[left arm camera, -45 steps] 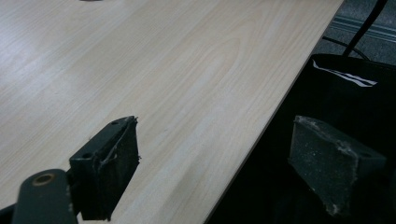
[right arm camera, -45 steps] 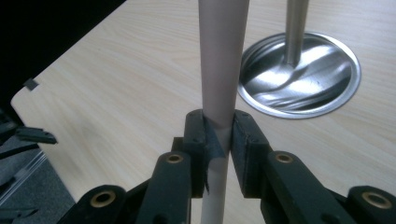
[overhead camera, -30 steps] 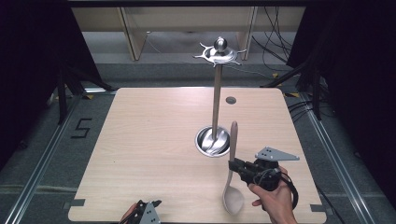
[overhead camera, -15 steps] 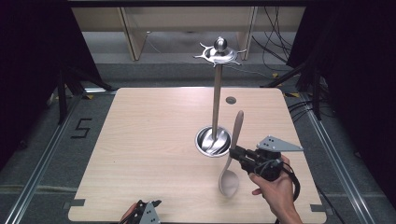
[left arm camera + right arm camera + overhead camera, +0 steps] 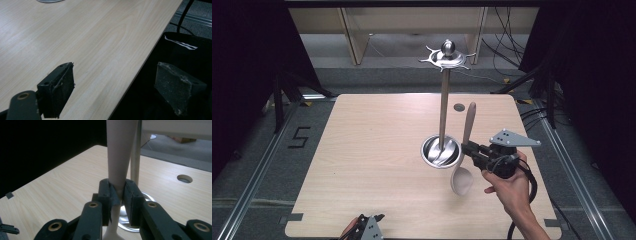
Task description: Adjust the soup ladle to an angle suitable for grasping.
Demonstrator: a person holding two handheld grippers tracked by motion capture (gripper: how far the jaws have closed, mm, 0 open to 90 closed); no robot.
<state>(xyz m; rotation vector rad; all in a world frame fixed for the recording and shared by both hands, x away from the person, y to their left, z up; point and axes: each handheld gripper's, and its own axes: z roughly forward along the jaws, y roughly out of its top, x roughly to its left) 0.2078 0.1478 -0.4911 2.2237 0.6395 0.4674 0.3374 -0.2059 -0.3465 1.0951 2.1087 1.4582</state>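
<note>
Hand-held gripper [image 5: 117, 195] clamps spoon handle [image 5: 120, 152] upright, beside stand pole [image 5: 135, 157].

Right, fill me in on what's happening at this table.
A person's right gripper is shut on a pale spoon, held nearly upright with its bowl down, lifted beside the metal hanging stand whose round base sits on the wooden table. The spoon is not on any of the hooks at the stand's top. The left gripper hangs open at the table's near edge, holding nothing.
</note>
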